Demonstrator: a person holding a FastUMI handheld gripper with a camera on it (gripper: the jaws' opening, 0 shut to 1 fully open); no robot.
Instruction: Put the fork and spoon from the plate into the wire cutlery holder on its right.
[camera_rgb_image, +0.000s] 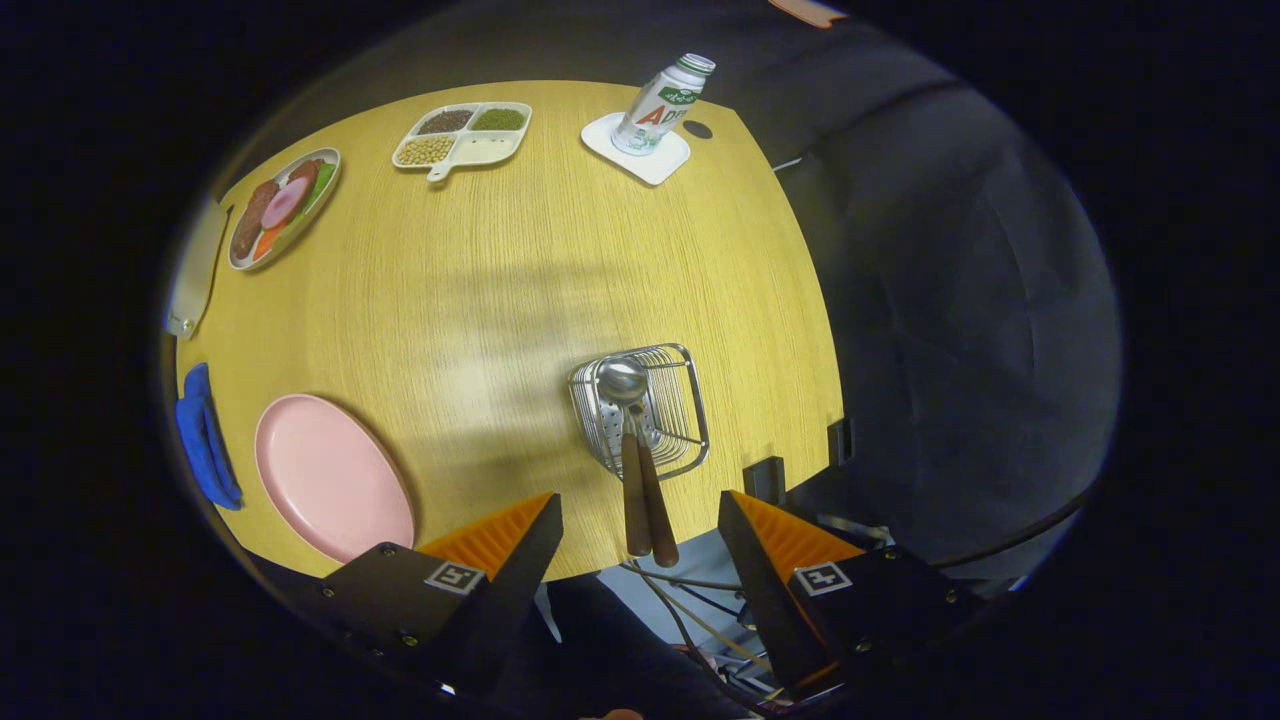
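Spoon and fork both sit in the wire cutlery holder, handles sticking out between the tool fingers, which are spread wide, holding nothing. Pink plate sits bare, left on the surface.

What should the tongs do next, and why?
Probably just lift back and finish. The tongs are open and hold nothing; the pink plate is bare, and the spoon and a second brown-handled utensil already stand in the wire cutlery holder, handles sticking up between the fingers. Nothing seems left to carry.
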